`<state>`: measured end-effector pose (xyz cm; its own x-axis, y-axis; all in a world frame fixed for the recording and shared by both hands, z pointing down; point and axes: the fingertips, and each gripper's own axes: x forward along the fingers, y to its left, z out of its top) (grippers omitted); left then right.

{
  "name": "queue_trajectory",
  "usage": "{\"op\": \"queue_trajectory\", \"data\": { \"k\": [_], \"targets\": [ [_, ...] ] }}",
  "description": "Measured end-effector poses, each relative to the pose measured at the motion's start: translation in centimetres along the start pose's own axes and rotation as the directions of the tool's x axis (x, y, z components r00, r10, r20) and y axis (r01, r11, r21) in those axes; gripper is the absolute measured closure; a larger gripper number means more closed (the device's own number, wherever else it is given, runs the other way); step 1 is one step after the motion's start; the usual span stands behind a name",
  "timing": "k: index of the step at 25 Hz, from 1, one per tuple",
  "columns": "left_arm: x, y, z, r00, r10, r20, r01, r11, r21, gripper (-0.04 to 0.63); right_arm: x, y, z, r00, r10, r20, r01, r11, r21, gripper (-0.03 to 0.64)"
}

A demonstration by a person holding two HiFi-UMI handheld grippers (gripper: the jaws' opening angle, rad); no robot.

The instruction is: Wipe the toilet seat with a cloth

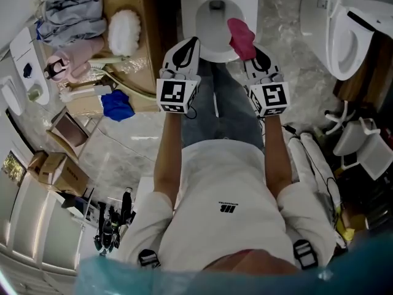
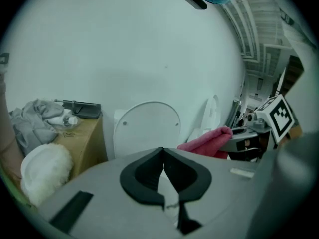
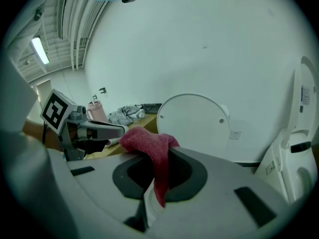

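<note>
Cloth: your cloth [image 1: 241, 37] is pinkish-red with a nubby weave, and it is bunched into a thick wad. In the right gripper view a fold bulges above the jaws and a narrow tail droops down between them.
Cloth place: top centre of the head view, over the right side of the rim of the toilet [image 1: 198, 23]. No view shows whether it touches the rim.
Right hand-held gripper: your right hand-held gripper [image 1: 256, 59] is clamped on the cloth, with its jaws pointing up-frame at the bowl.
Left hand-held gripper: your left hand-held gripper [image 1: 184, 55] has its jaws together with nothing between them. It sits at the left side of the rim, just beside the other gripper.
Arms: both your forearms reach forward, roughly parallel. The marker cubes face up at the head camera.
Toilet lid: the lid [image 2: 147, 127] stands upright behind the bowl, centre of the left gripper view.
Surroundings: a wooden tabletop [image 1: 146, 42] at upper left carries a white fluffy duster [image 1: 124, 31]. A second toilet [image 1: 344, 29] is at upper right.
</note>
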<state>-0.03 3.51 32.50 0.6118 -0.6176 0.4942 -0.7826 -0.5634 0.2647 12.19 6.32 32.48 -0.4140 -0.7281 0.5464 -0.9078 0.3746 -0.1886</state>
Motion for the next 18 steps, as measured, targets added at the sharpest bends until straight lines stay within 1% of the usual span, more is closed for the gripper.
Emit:
{"op": "queue_trajectory", "data": {
  "k": [12, 18],
  "targets": [
    [2.3, 4.5, -6.9, 0.998, 0.037, -0.059, -0.042, 0.996, -0.083, 0.584, 7.1, 1.1, -5.2, 0.995, 0.041, -0.094, -0.044, 0.999, -0.026, 0.601],
    [3.7, 6.4, -9.6, 0.996, 0.047, -0.078, -0.056, 0.992, -0.110, 0.584, 10.2, 1.4, -7.6, 0.989, 0.061, -0.133, -0.066, 0.997, -0.031, 0.601]
  ]
}}
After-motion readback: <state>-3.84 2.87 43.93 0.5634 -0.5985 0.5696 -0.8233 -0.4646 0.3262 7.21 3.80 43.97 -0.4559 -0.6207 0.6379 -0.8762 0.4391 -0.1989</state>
